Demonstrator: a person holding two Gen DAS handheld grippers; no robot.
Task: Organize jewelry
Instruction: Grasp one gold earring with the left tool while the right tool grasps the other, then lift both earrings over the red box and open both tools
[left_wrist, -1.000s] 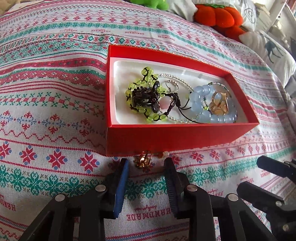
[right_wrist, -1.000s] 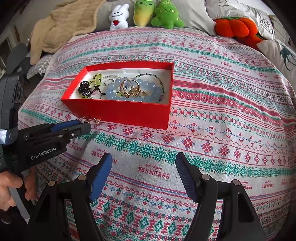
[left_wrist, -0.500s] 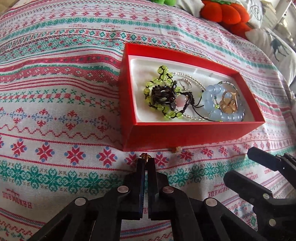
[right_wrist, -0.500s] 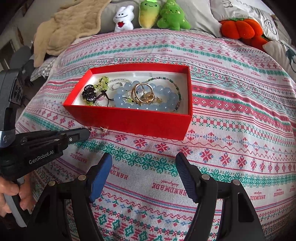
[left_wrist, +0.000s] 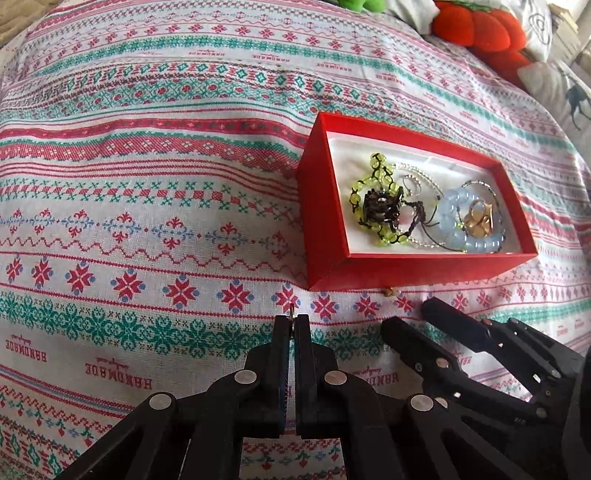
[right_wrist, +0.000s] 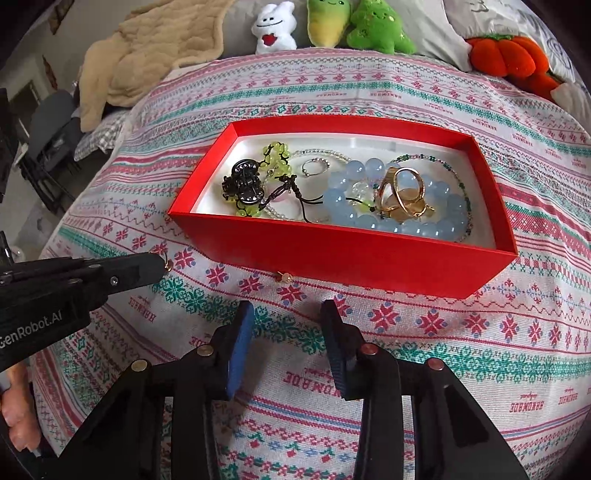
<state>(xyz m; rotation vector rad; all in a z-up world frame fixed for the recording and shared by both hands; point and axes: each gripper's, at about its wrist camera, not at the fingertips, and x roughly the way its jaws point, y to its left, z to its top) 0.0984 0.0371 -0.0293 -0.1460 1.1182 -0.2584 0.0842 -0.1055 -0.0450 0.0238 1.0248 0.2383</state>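
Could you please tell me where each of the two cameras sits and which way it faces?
Left wrist: on the left gripper, looking along its shut fingers, pinching a small earring; right gripper at right.
Right wrist: on the right gripper, open, facing the red box; left gripper and a hand at left.
Shared: box, stud, cloth.

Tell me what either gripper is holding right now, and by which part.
The left gripper pinches a small gold earring by one edge at its tips. The right gripper holds nothing.
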